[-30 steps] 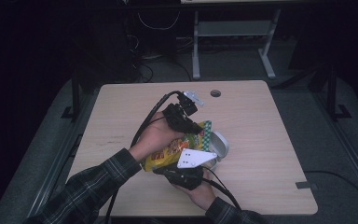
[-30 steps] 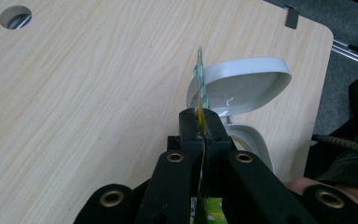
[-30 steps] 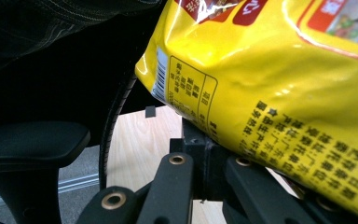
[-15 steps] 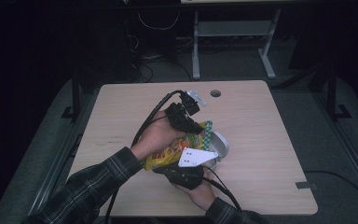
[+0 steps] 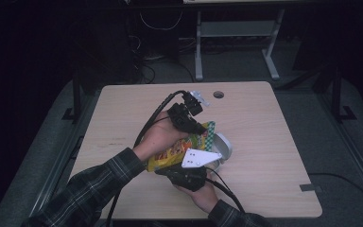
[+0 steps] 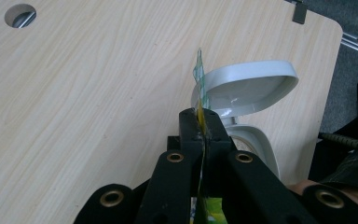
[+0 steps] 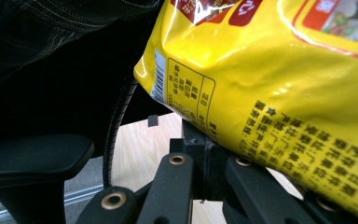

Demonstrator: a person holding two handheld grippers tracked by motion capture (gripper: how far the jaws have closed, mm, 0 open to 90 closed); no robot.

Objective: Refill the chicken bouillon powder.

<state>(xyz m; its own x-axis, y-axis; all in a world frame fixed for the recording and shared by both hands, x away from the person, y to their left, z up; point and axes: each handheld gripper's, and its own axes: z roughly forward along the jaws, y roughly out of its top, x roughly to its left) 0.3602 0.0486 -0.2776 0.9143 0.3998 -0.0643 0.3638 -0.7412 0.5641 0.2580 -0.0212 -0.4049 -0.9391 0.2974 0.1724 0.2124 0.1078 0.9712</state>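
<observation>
While both hands grip a tool each, a yellow bag (image 5: 177, 150) hangs stretched between them over the middle of a pale wood-grain table (image 5: 274, 142). Nearest the person, the right gripper (image 5: 185, 173) sits low, its black jaws shut on the bag's lower end; the right gripper view looks up at glossy, crinkled yellow film printed with small black text and a barcode. Farther out and higher, the left gripper (image 5: 189, 124) has its jaws pinched tight on the bag's top seam, a thin green-checked strip (image 6: 200, 81) standing on edge between the pads. So the bag's long axis runs from the near, low right tool up and away to the left tool, tilted over the bowl. Just beyond and below the bag's top end sits a white bowl (image 5: 223, 147), smooth, round and plastic-looking; the left gripper view shows its hinged lid (image 6: 249, 86) raised open. The bag's mouth points towards that bowl, so I judge tipping or tearing comes next.
</observation>
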